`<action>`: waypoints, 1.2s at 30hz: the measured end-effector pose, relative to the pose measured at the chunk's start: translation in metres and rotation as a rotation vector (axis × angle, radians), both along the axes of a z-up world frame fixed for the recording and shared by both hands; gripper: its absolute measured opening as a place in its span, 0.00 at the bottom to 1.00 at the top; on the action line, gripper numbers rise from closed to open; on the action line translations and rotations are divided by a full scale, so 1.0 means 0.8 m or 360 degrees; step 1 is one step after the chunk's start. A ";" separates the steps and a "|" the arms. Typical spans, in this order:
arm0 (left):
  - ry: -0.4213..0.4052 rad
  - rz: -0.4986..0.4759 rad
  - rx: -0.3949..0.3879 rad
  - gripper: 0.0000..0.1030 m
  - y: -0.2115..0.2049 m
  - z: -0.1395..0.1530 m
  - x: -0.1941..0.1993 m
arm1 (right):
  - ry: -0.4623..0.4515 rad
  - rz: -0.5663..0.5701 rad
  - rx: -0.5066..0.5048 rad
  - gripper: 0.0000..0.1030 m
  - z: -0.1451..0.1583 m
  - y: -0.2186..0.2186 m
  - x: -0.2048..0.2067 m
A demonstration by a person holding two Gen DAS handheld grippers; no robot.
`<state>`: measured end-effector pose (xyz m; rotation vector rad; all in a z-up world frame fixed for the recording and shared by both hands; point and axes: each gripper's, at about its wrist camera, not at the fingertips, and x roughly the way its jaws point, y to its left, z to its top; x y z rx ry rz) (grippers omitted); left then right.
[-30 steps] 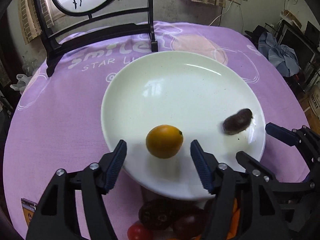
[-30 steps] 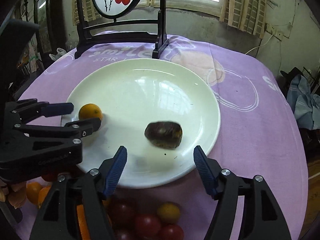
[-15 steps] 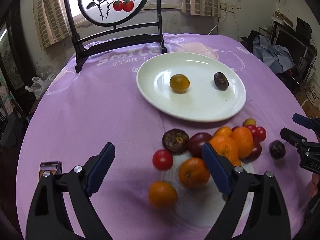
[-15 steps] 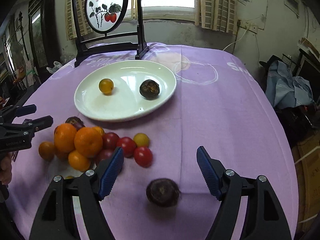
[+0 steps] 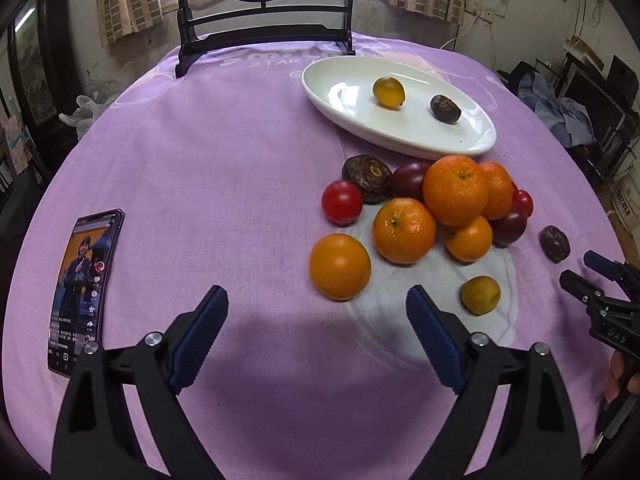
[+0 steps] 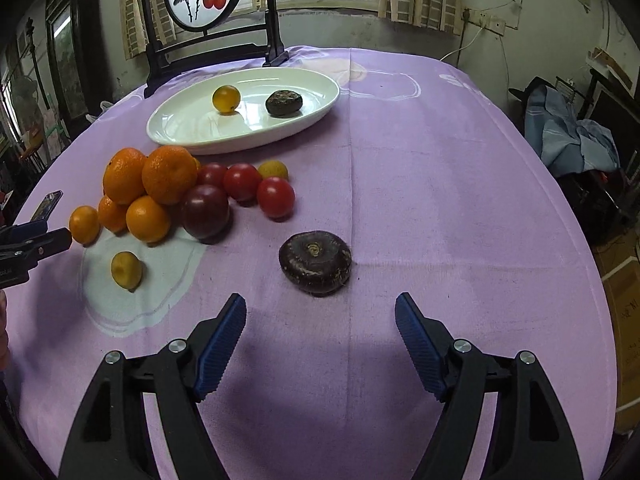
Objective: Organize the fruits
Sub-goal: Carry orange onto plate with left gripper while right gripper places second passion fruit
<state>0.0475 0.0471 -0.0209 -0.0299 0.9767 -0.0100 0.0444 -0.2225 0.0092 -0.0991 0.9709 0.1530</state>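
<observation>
- the left tool (image 5: 316, 312) has no fruit between its blue ribbed pads; its jaws have just been opening and now stand wide over bare purple cloth on the surface (image 5: 208, 152).
- the right tool (image 6: 320, 320) is likewise empty, its jaws just opened further, with the dark brown flattened round fruit (image 6: 315, 261) lying just beyond its tips, alone on the cloth.
- the oval white ceramic plate (image 5: 340, 80) sits at the far side and already carries a small yellow-orange round fruit (image 5: 388, 91) and a dark wrinkled fruit (image 5: 445, 108).
- the loose heap of oranges, red tomatoes and dark plums (image 5: 436, 204) lies between the plate and the tools, with a big smooth orange (image 5: 339, 266) at its near left edge and a small yellow fruit (image 5: 480, 295) near right.
- judgement: the step in hand is picking the next pair. the right tool looks best lined up on the dark flattened fruit; centre it between the pads and close across its wider sides so it does not squirt out.
- for the left tool, the big smooth orange is the nearest free piece; take it from the heap's edge so the stacked oranges do not roll.
- keep clear of the lit black smartphone (image 5: 82, 292) lying at the near left.
</observation>
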 end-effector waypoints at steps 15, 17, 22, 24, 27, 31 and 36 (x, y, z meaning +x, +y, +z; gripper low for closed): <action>0.0069 0.0000 0.0039 0.86 -0.007 -0.022 0.030 | 0.0047 -0.0074 0.0009 0.41 -0.014 0.006 0.037; 0.0062 0.0008 0.0038 0.86 -0.006 -0.023 0.033 | 0.0045 -0.0079 0.0020 0.41 -0.013 0.005 0.035; 0.0077 -0.0007 0.0062 0.75 -0.009 -0.029 0.039 | 0.0014 -0.0044 0.0048 0.41 -0.005 0.007 0.019; 0.0088 -0.0013 0.0057 0.69 -0.010 -0.033 0.040 | -0.0006 -0.0021 0.0049 0.41 0.001 0.010 0.013; 0.0060 -0.0031 0.0062 0.61 -0.013 -0.032 0.039 | -0.0040 0.0009 0.0053 0.41 0.011 0.013 0.004; 0.0027 -0.0080 0.0078 0.35 -0.018 -0.028 0.037 | -0.0071 0.0046 0.0066 0.41 0.022 0.019 -0.003; -0.0004 -0.0124 0.0027 0.35 -0.017 -0.003 0.037 | -0.0129 0.0118 0.0071 0.41 0.041 0.029 -0.005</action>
